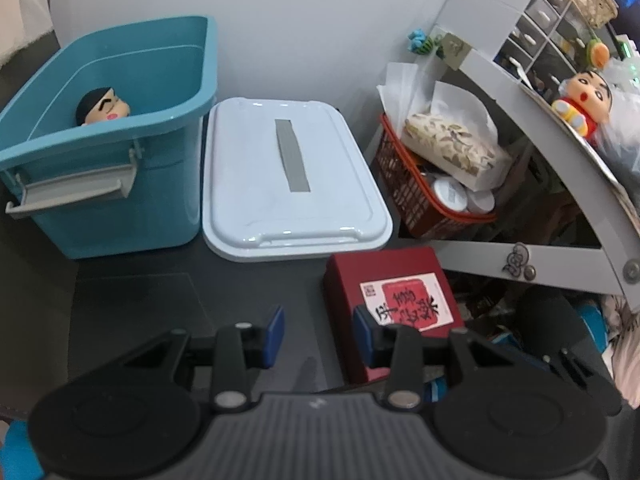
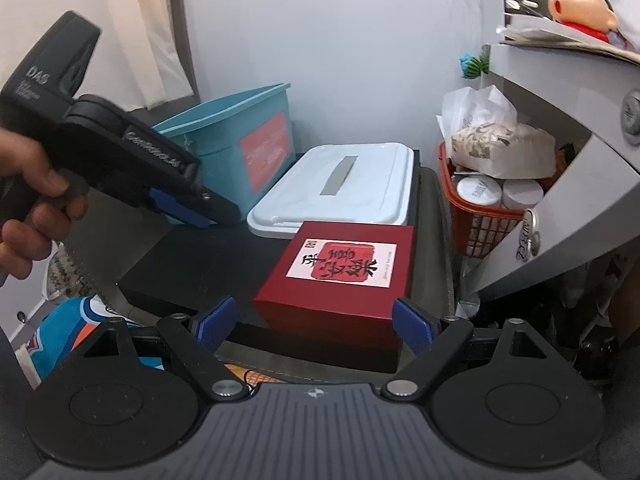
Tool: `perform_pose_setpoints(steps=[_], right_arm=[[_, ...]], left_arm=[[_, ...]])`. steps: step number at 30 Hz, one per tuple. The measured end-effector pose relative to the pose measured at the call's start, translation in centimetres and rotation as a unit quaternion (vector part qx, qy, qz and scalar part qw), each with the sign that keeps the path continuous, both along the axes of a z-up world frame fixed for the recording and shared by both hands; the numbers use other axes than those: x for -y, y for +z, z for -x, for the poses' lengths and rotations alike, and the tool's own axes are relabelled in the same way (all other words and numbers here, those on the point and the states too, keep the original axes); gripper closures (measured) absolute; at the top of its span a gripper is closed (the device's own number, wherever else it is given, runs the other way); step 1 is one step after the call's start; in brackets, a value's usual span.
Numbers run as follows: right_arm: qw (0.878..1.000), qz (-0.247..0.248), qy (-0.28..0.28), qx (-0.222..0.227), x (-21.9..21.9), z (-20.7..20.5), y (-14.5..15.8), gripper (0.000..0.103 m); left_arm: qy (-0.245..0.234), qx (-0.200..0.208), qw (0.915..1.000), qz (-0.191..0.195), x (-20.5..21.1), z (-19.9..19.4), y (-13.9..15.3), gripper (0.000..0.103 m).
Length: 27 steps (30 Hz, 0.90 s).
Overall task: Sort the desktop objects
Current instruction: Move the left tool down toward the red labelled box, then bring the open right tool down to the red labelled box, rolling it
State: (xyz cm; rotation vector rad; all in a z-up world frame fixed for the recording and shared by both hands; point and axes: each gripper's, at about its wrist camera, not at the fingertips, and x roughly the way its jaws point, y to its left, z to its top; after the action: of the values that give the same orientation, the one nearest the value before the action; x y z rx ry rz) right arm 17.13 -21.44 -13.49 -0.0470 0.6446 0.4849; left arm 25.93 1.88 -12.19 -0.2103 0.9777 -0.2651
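A dark red box (image 2: 340, 276) with a white and red label lies on the black desk (image 2: 208, 256). My right gripper (image 2: 316, 322) stands wide open, its blue pads (image 2: 216, 320) flanking the box's near side, with a gap showing at the left pad. My left gripper (image 1: 320, 334) hangs over bare desk just left of the red box (image 1: 384, 280); its jaws are narrowly apart with nothing between them. In the right wrist view a hand (image 2: 36, 200) holds the left gripper (image 2: 208, 210) in front of the teal bin (image 2: 240, 136). A cartoon head toy (image 1: 102, 106) lies in the teal bin (image 1: 120, 184).
A white lid (image 1: 288, 184) lies flat between the bin and a red basket (image 1: 424, 208) that holds a tissue box (image 1: 452, 148) and jars. A grey shelf (image 1: 560, 148) at the right carries a cartoon figure (image 1: 584, 100) and small drawers. Clutter lies below the desk's right edge.
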Motion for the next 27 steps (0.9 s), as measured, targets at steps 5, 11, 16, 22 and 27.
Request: perform_pose_setpoints(steps=[5,11,16,22,27], right_arm=[[1.000,0.016,0.002,0.000,-0.4,-0.4,-0.6,0.014],[1.000,0.028,0.004,0.005,-0.8,-0.9,-0.9,0.014],[0.999,0.040,-0.014,0.000,-0.8,-1.8,-1.4,0.014],[0.998,0.042,-0.053,0.006,-0.5,-2.5,-1.7,0.017],[0.996,0.033,-0.078,0.001,-0.1,-3.1,-2.0,0.023]], left_arm=[[-0.002,-0.005,1.0000,0.005,0.4,-0.1,-0.5,0.061],[-0.018,-0.008,0.9998,0.002,1.2,-0.1,-1.2,0.061],[-0.021,-0.012,0.9996,0.018,1.4,-0.4,-1.9,0.061],[-0.032,-0.019,0.9989,0.028,2.2,-0.7,-2.4,0.061],[-0.034,-0.026,0.9987,0.028,2.6,-1.0,-2.9,0.061]])
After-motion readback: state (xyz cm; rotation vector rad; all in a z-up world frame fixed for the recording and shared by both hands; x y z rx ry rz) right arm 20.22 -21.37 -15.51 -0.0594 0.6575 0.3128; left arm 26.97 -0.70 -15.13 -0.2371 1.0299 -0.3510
